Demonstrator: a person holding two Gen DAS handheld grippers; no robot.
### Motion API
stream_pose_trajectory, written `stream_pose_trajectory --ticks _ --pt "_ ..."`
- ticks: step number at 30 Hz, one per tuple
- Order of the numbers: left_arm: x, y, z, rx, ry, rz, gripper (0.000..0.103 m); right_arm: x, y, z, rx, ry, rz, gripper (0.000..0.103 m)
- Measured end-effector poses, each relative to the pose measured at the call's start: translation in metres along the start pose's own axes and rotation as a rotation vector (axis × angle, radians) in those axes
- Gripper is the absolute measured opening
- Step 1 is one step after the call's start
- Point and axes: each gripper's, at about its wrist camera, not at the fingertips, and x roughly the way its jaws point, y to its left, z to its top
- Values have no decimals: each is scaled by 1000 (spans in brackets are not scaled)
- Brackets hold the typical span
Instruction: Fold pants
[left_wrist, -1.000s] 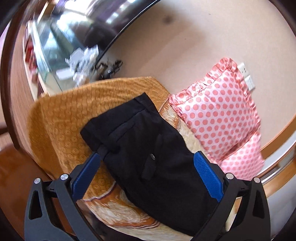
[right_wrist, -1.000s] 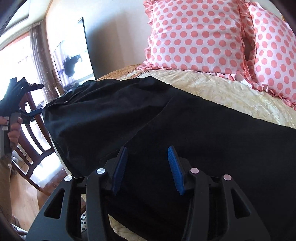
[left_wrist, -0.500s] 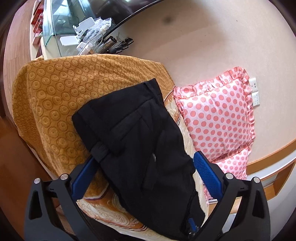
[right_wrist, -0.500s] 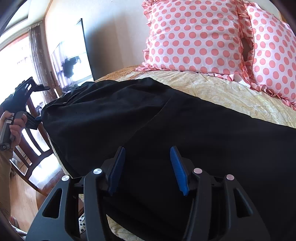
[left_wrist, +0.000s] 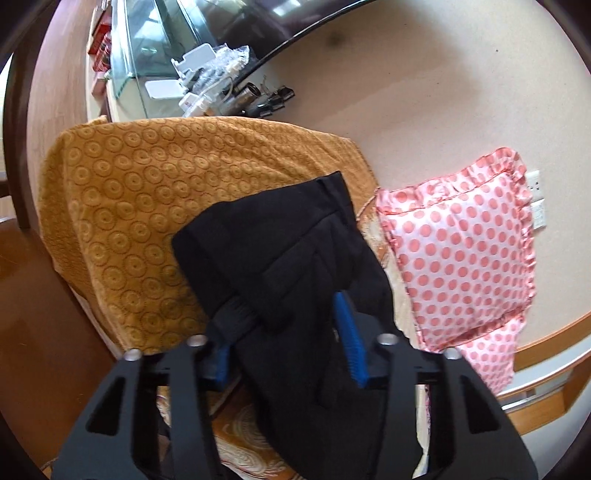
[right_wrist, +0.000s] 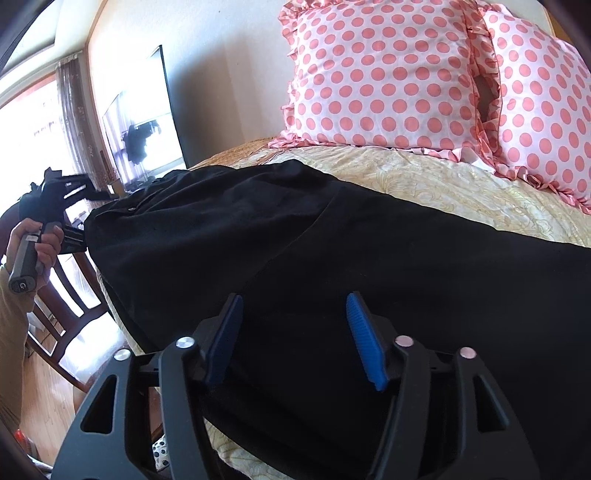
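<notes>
Black pants (left_wrist: 295, 258) lie spread on the bed, waistband toward the orange blanket. My left gripper (left_wrist: 284, 321) straddles the waistband corner, its blue pads (left_wrist: 349, 332) partly closed with cloth between them and still a gap. In the right wrist view the pants (right_wrist: 332, 240) stretch across the bed. My right gripper (right_wrist: 295, 332) is open, low over the pants' near edge, with cloth lying between its pads. The left gripper and the hand holding it show at the far left in the right wrist view (right_wrist: 55, 206).
Pink polka-dot pillows (right_wrist: 388, 74) lean on the wall at the bed head. An orange patterned blanket (left_wrist: 147, 192) covers the bed's end. A cluttered glass cabinet (left_wrist: 192, 74) stands beyond it. A wooden chair (right_wrist: 74, 295) stands beside the bed.
My left gripper has moved onto the waistband corner and its jaws have narrowed a lot around the cloth. My right gripper has widened slightly and barely moved.
</notes>
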Motion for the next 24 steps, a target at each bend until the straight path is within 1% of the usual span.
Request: stream_pose_trajectory --ticks 1,3,4,6,9,12,13,14,15,17,18,21,23,24 --pt "-1 -1 -1 14 -9 21 21 -2 -1 -1 2 -4 2 68" --pt "-2 -6 -1 53 -21 38 15 -7 -3 -2 9 -11 4 68" --pt "-3 -12 -3 88 -32 56 12 -8 -5 -3 14 -14 5 69" --pt "-7 -25 -6 164 -60 85 10 -13 -9 -4 29 -19 5 73" --pt "-14 -65 -18 328 -115 118 8 -24 -18 -6 52 -39 -6 73" --pt "-21 -107 -34 476 -155 103 8 -40 -35 -10 90 -63 -27 73" --pt "-22 -129 -46 550 -168 96 8 -45 -40 -12 102 -69 -33 73" --pt "-23 -144 -54 596 -171 84 7 -52 -47 -13 117 -79 -39 73" --pt "-23 -166 -67 661 -168 54 7 -58 -53 -13 130 -88 -46 73" --pt "-22 -199 -90 748 -154 0 7 -73 -65 -16 153 -109 -68 73" --pt "-21 -211 -98 773 -147 -18 7 -80 -71 -17 162 -121 -80 73" --pt "-14 -258 -136 888 -104 -110 7 -104 -88 -21 196 -159 -119 73" --pt "-10 -288 -168 960 -68 -179 7 -121 -99 -25 229 -190 -152 73" --pt "-5 -305 -191 1002 -35 -228 7 -126 -103 -28 239 -198 -162 73"
